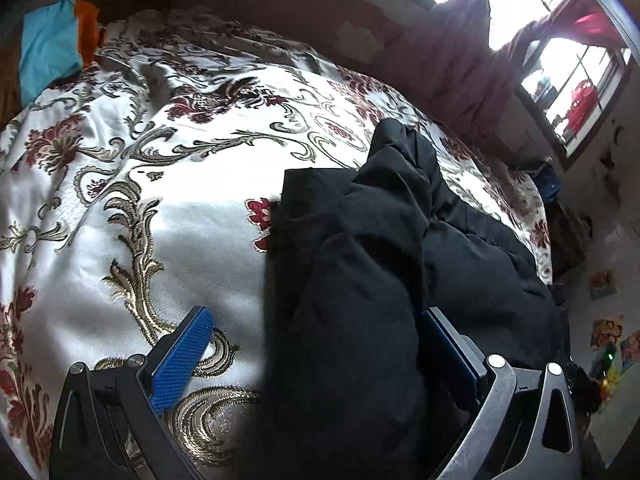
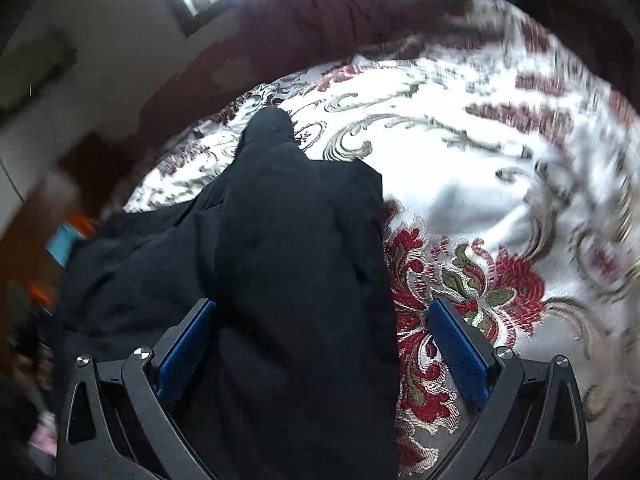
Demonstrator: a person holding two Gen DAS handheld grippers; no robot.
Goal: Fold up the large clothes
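Note:
A large black garment [image 1: 384, 248] lies bunched on the flowered bedspread [image 1: 160, 168], running from the bed's middle toward its right edge. My left gripper [image 1: 316, 348] is open, its blue pads [image 1: 180, 356] wide apart, and the garment's near end fills the right half of the gap. In the right wrist view the same black garment [image 2: 280, 240] stretches away from me over the bedspread [image 2: 480, 184]. My right gripper [image 2: 320, 344] is open too, with the cloth lying between its blue pads [image 2: 456, 344] and touching only the left one. That view is motion-blurred.
A blue and orange cloth [image 1: 52, 48] sits at the bed's far left corner. A dark red curtain [image 1: 460, 60] and bright windows [image 1: 568, 80] stand beyond the far edge. The bed's right edge [image 1: 544, 240] drops off close to the garment.

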